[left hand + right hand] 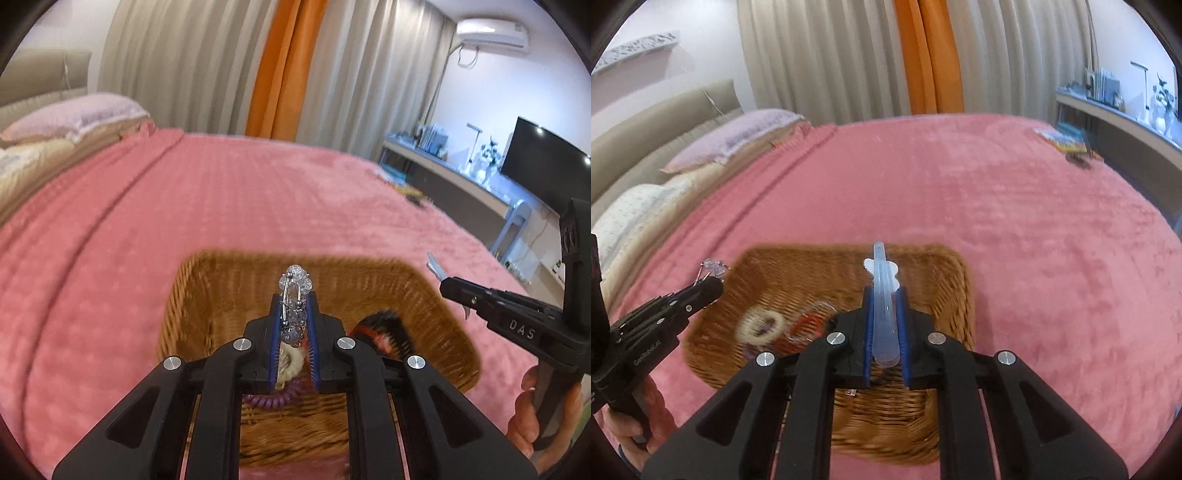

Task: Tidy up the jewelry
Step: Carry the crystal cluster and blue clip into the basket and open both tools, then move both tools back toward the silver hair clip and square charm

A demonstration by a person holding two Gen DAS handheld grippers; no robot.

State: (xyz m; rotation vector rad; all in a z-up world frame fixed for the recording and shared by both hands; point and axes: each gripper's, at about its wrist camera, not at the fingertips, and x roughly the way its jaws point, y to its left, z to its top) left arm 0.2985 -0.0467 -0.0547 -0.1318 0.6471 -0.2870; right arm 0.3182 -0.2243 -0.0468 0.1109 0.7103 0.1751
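While the left hand-held gripper (293, 295) pinches a crystal bead bracelet (294, 291) above the wicker basket (424, 291) on the pink bed (184, 206), the right hand-held gripper (884, 299) clamps a pale blue hair clip (882, 295). Only the right view shows the basket's cream ring (761, 326); only the left shows its purple coil (269, 400).

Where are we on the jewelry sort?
Partly done, it seems: the wicker basket already holds a cream scrunchie, a red band and a purple coil tie. In hand: left tongs shut on a crystal bead clip, right tongs shut on a pale blue hair clip, both over the basket. Left: release both.
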